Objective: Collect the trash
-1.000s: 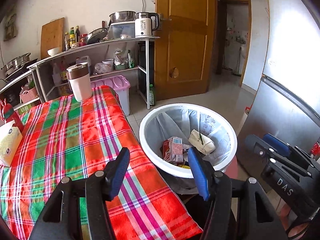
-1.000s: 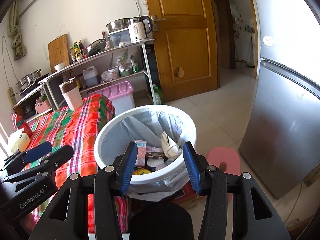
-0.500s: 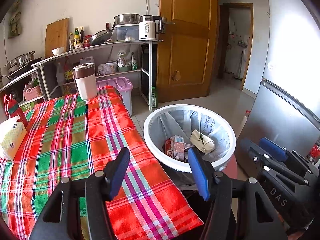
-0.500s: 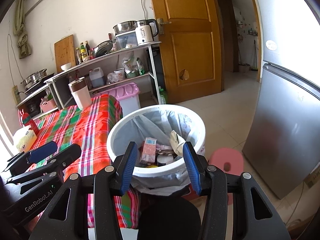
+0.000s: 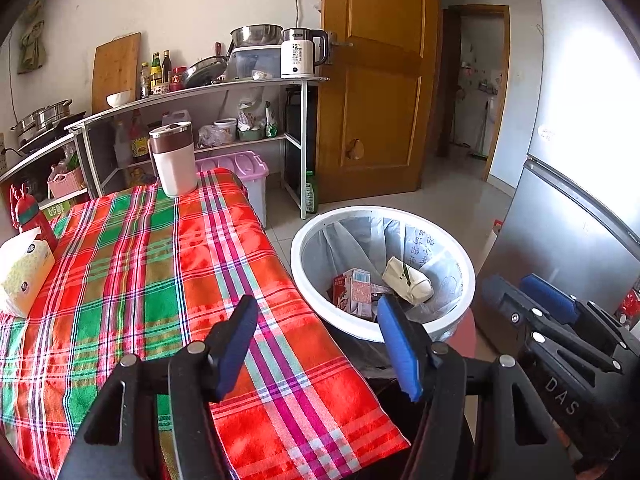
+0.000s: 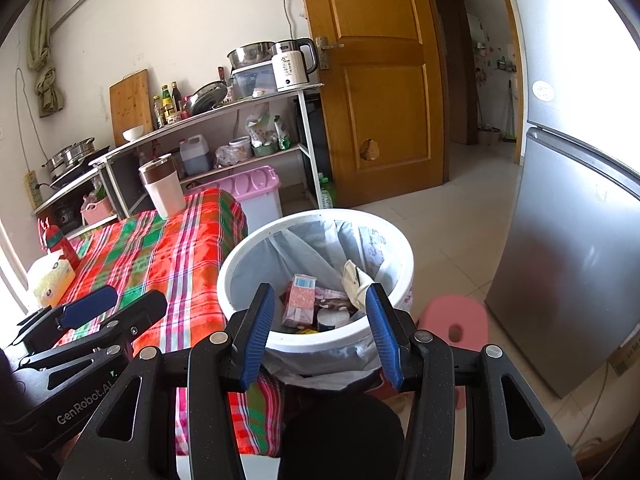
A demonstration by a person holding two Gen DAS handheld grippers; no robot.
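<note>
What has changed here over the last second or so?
Hardly anything. Both views drifted slightly, so the white trash bin sits a bit further right in each picture. The left gripper and right gripper stayed open and empty. The trash in the bin and the plaid tablecloth are unchanged.

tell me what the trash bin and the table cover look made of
Trash bin: probably white plastic, judging by its smooth moulded rim, lined with a thin translucent plastic bag that creases. Table cover: woven plaid cloth, matte, draping over the edge.
</note>
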